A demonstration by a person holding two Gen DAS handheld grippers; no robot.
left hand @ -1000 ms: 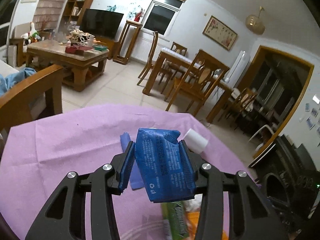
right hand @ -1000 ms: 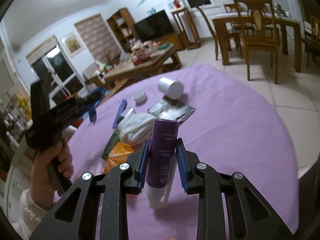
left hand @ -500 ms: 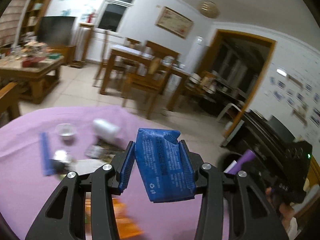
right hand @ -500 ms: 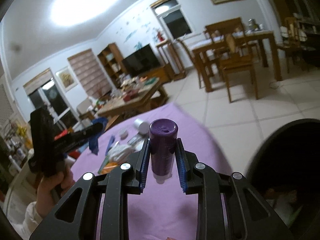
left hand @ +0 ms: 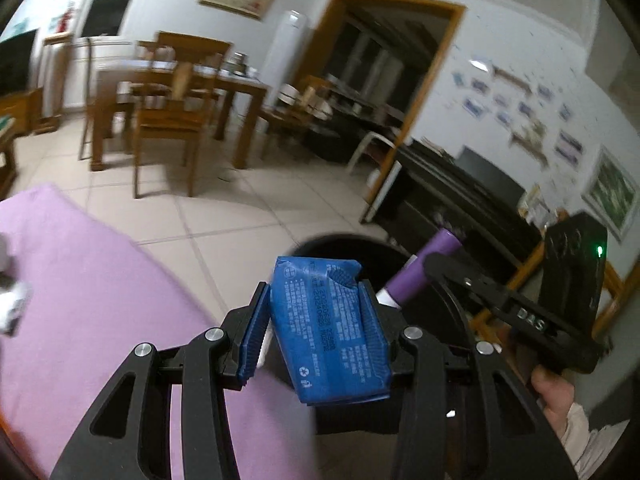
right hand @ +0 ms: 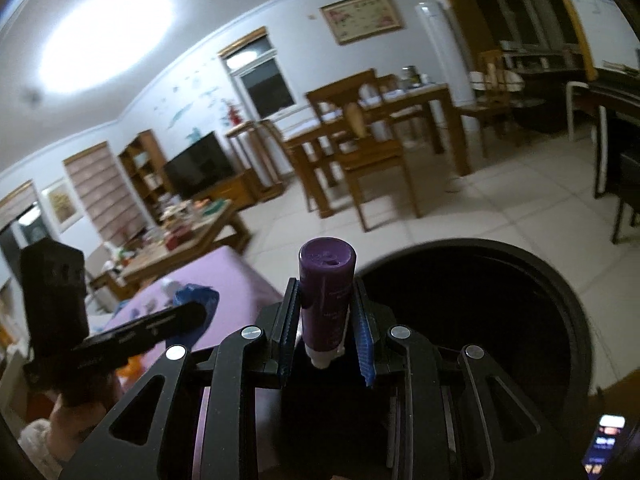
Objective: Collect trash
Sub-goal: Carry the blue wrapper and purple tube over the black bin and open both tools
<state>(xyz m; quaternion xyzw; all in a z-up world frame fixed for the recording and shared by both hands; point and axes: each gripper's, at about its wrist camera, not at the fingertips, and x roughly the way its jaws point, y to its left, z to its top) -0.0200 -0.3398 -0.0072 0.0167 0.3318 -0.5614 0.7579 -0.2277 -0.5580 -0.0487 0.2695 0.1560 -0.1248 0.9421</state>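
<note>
Holding a piece of trash in each claw, I judge the drop to be the risky part. My left gripper [left hand: 316,320] pinches a crumpled blue packet [left hand: 328,328] at centre bottom of the left wrist view, and only part of it hangs in front of the black bin [left hand: 344,246]; the purple tablecloth [left hand: 100,300] fills the lower left. Let go from here and the light packet could flutter onto the cloth or the tiled floor [left hand: 240,216] instead of into the bin. My right gripper [right hand: 326,320] clamps a purple tube [right hand: 326,280] standing upright between its pads, with the bin's [right hand: 560,280] dark mouth to the lower right of that view; the tube sits near the rim, so an early release might bounce it off the edge. Both claws crowd the same opening and could knock together. Compared with a second ago, both views have swung away from the table: the litter then spread on the cloth in front of me is nearly out of the frame, the bin has come into view, and the grips on packet and tube look unchanged.
</note>
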